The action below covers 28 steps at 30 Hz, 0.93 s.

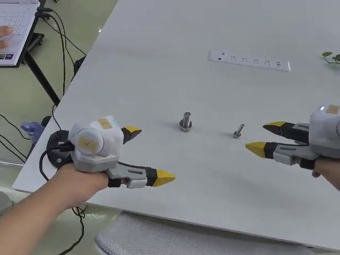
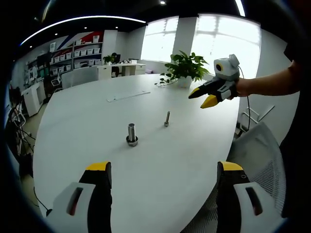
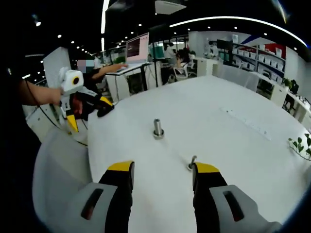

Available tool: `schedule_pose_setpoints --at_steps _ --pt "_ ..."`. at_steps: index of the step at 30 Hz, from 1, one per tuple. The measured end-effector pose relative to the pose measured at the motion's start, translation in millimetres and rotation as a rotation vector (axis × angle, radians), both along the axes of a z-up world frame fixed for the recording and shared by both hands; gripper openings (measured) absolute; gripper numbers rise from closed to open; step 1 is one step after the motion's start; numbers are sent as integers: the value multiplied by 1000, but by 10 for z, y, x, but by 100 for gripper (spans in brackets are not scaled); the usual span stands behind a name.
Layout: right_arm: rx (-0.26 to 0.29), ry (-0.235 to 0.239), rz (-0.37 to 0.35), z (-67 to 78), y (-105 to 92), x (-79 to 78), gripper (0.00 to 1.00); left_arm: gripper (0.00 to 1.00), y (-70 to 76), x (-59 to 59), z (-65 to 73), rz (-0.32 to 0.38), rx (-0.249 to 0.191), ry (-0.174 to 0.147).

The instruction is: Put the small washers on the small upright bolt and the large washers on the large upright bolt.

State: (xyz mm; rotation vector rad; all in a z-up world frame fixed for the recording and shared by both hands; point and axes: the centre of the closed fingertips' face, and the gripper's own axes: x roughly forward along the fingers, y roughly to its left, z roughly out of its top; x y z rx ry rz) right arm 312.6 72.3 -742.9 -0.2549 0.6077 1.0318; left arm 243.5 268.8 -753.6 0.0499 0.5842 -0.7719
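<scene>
Left gripper and right gripper are spread wide, empty; washers, one possibly on the large bolt, should be lowered squarely.

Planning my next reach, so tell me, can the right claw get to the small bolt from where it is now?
Probably yes: the right claw hangs open close beside the small bolt, nothing standing between them.

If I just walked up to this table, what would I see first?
Probably the two yellow-tipped tools: the left hand-held gripper and the right hand-held gripper, both open and empty over the near side of the white table. Between them two bolts stand upright, the large bolt nearer the middle and the small bolt close to the right hand-held gripper.
</scene>
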Motion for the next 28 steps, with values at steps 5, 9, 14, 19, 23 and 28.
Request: schedule_pose_setpoints --at_steps 5,9,14,19,23,28 --pt "30 5 -14 10 -35 -153 54 90 1 -16 30 18 -16 -1" --pt "66 3 -27 39 -53 -238 59 89 -2 -19 62 34 -37 -2" --pt "88 26 -43 -20 -132 -413 66 90 -23 -35 116 37 -61 -17" --pt "106 31 -64 -32 -210 -539 70 90 -24 -80 107 47 -63 -16" --pt "128 26 -90 -12 -251 -583 75 90 4 -99 80 54 -56 -20" --pt "119 11 -103 -61 -305 -611 82 89 18 -115 53 53 -54 -13"
